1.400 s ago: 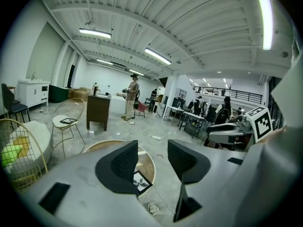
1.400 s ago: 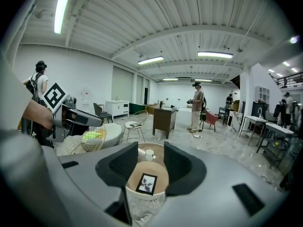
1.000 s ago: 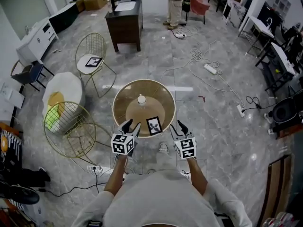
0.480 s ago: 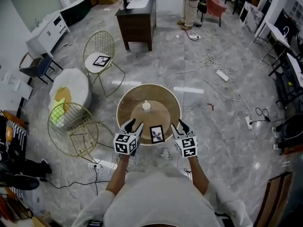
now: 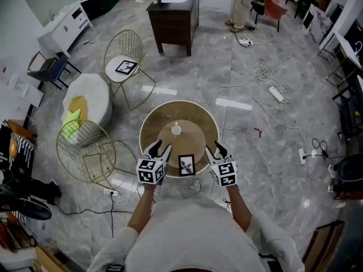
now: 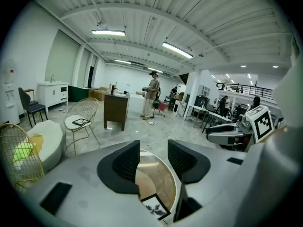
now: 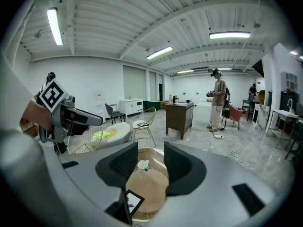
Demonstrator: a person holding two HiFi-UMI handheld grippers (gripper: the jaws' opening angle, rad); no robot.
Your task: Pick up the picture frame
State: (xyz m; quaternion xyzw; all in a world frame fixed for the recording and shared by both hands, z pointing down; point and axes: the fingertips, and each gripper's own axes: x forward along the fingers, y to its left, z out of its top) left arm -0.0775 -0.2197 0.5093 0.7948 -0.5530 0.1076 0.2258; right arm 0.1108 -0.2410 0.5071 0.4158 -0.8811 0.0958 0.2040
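Note:
A small black picture frame [image 5: 186,165] with a dark leaf print stands at the near edge of the round wooden table [image 5: 152,125]. My left gripper [image 5: 159,148] hovers just left of it, jaws apart and empty. On its other side my right gripper [image 5: 213,149] is held open too, holding nothing. The left gripper view catches the frame [image 6: 155,208] low between the jaws. The right gripper view shows the frame [image 7: 132,201] at lower left, with a white cup [image 7: 142,165] farther back on the table.
A white cup [image 5: 176,130] sits at the table's centre. Two gold wire chairs [image 5: 86,151] [image 5: 126,54] stand to the left; the far one carries another framed picture [image 5: 126,67]. A dark cabinet [image 5: 175,10], floor cables [image 5: 266,78] and a standing person [image 5: 245,1] lie beyond.
The view has shifted forward and down over the table. Both grippers stay level on either side of the picture frame, still open.

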